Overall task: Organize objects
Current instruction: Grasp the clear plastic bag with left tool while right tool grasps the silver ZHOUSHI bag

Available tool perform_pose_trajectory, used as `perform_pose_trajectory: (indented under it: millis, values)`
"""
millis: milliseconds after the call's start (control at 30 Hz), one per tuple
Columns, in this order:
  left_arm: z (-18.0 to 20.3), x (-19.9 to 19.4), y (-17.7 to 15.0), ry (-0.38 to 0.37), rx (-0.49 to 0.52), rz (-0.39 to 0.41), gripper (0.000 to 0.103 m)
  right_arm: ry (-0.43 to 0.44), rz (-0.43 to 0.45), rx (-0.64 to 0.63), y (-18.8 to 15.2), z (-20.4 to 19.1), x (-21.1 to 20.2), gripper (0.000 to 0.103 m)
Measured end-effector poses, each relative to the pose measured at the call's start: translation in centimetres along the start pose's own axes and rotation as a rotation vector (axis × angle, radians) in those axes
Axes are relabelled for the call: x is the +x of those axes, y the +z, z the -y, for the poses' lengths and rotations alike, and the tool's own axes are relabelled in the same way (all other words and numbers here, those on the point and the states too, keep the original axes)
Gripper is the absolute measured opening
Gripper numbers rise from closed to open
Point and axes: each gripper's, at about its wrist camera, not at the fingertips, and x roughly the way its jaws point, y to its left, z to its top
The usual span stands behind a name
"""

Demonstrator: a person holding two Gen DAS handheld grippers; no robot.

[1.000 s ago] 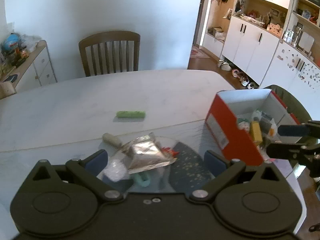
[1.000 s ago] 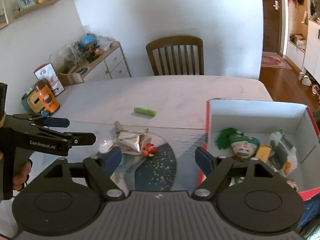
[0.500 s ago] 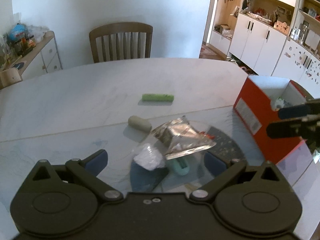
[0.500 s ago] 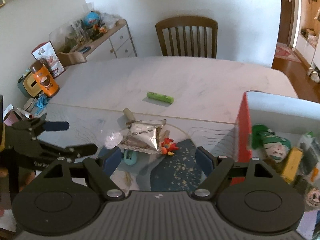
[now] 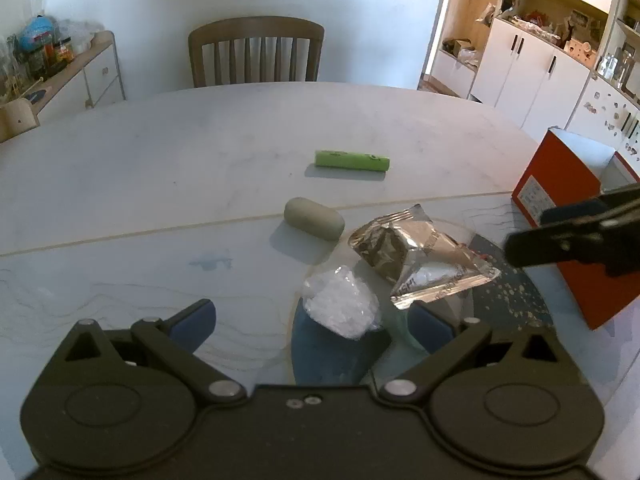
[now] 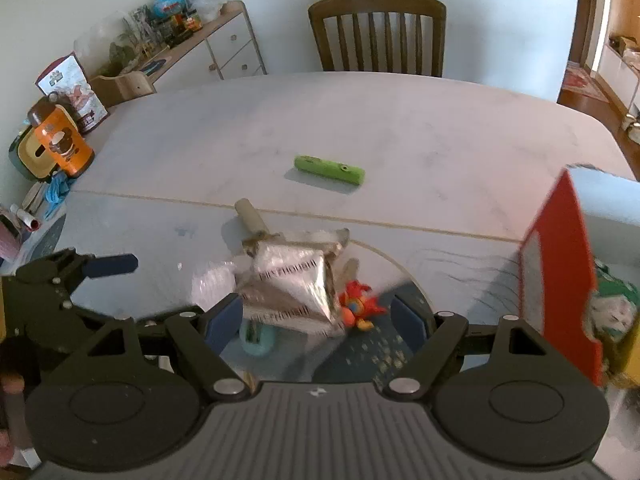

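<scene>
A silver foil packet [image 5: 420,256] [image 6: 292,284] lies on the glass table in a small pile with a white crinkled wrapper [image 5: 340,306], a grey-beige capsule [image 5: 314,218] [image 6: 252,216], a teal item [image 6: 256,340] and a red toy [image 6: 358,304]. A green tube [image 5: 352,160] [image 6: 330,169] rests farther back. My left gripper [image 5: 312,320] is open just before the white wrapper. My right gripper [image 6: 318,318] is open, low over the foil packet and the toy. The red box [image 5: 576,236] [image 6: 560,272] stands at the right, with a green-and-white toy [image 6: 614,304] inside.
A wooden chair [image 5: 256,52] stands behind the white table [image 5: 160,152]. A sideboard [image 6: 200,48] with clutter runs along the left wall, and an orange container [image 6: 60,144] sits at the table's left edge. White cupboards [image 5: 528,64] fill the right.
Both grippers have swung left and closed in on the pile. The red box has slid toward the right edge of both views. Both stay open.
</scene>
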Motion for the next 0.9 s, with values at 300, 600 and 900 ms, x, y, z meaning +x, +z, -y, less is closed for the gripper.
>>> perform_pose_trajectory:
  millis: [300,600,900]
  values:
    - [-1.0,1.5,0.1,-0.020,-0.041,-0.010,0.097,-0.004,-0.048,0.012,2.1,-1.4,4.3,0.081]
    - [-1.9,2.9,-0.2,-0.084,-0.101,-0.047,0.080,-0.027,-0.116,0.084,2.5,-1.5,7.4,0.081]
    - [-2.1,2.6,0.0,-0.158,-0.130,-0.043,0.050,-0.031,-0.130,0.064,2.5,-2.2,8.3,0.081]
